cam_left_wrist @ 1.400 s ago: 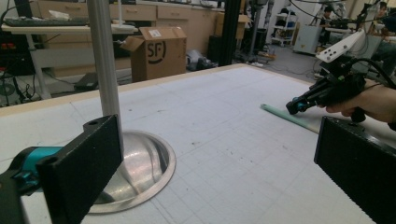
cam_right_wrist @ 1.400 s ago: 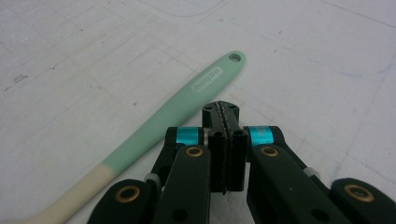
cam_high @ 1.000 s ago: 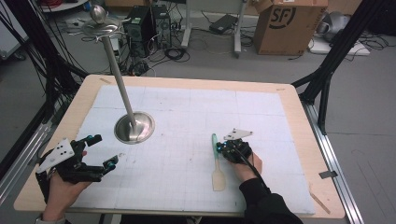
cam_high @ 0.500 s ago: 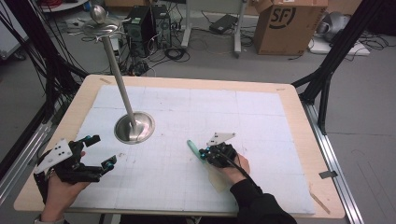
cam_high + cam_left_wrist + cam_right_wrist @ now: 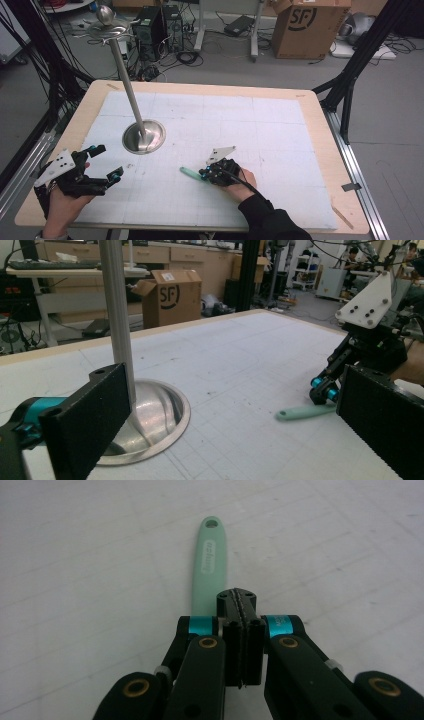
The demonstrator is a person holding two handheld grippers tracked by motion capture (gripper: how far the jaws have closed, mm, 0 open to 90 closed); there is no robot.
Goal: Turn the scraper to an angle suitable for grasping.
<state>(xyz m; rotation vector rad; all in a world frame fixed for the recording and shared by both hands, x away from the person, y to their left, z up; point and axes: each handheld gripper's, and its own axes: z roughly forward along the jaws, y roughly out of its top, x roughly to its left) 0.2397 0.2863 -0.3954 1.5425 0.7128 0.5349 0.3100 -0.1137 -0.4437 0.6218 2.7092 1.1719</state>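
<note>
The table [image 5: 320, 115] carries a white gridded sheet over nearly its whole top, leaving a bare wooden margin along the edges. Toward the left edge, about midway between the near and far sides, stands the metal stand [image 5: 144, 136]: a dished round base with a slim pole rising to a small tray high above.

Near the front-left corner the left gripper [image 5: 107, 162] hangs over the sheet with its jaws spread wide and nothing between them; in the left gripper view the stand's base [image 5: 150, 415] lies just ahead of it.

Close to the middle of the front edge, the right gripper [image 5: 202, 173] lies low to the sheet, its pads pressed together. The mint-green handle [image 5: 207, 562] of a flat tool runs out from under the tips toward the left edge; it appears to be pinched at its hidden end, though the contact itself cannot be seen.

The step in hand looks like carrying this tool across the sheet toward the stand. The next move calls for lifting it clear of the sheet and keeping the pinch firm while it swings left.
</note>
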